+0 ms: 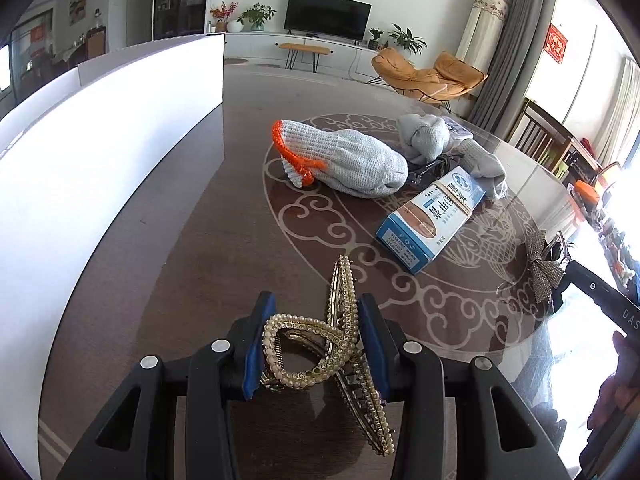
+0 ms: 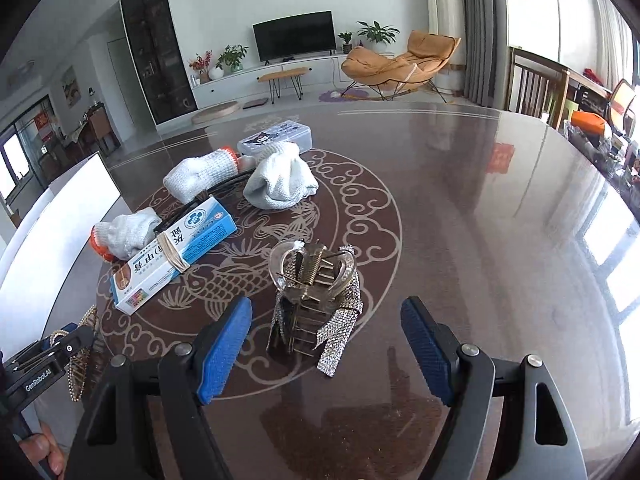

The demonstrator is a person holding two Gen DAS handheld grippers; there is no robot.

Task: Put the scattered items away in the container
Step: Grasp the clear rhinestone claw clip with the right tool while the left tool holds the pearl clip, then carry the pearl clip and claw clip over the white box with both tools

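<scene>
My left gripper [image 1: 316,344] is shut on a gold pearl-studded hair claw [image 1: 320,344], held just above the dark table. The white container [image 1: 100,184] stands to its left. Ahead lie grey knit gloves with orange cuffs [image 1: 344,160] and a blue-and-white medicine box [image 1: 432,216]. In the right wrist view, my right gripper [image 2: 326,344] stands open, its blue pads either side of a rhinestone bow hair claw [image 2: 316,292] that rests on the table without touching them. The left gripper [image 2: 52,356] shows at the lower left there.
A small clear case with a cartoon print [image 2: 276,140] sits behind the gloves. The glossy round table [image 2: 480,200] stretches to the right. Chairs and clutter line the far right edge. A person's hand [image 2: 40,452] shows at the bottom left.
</scene>
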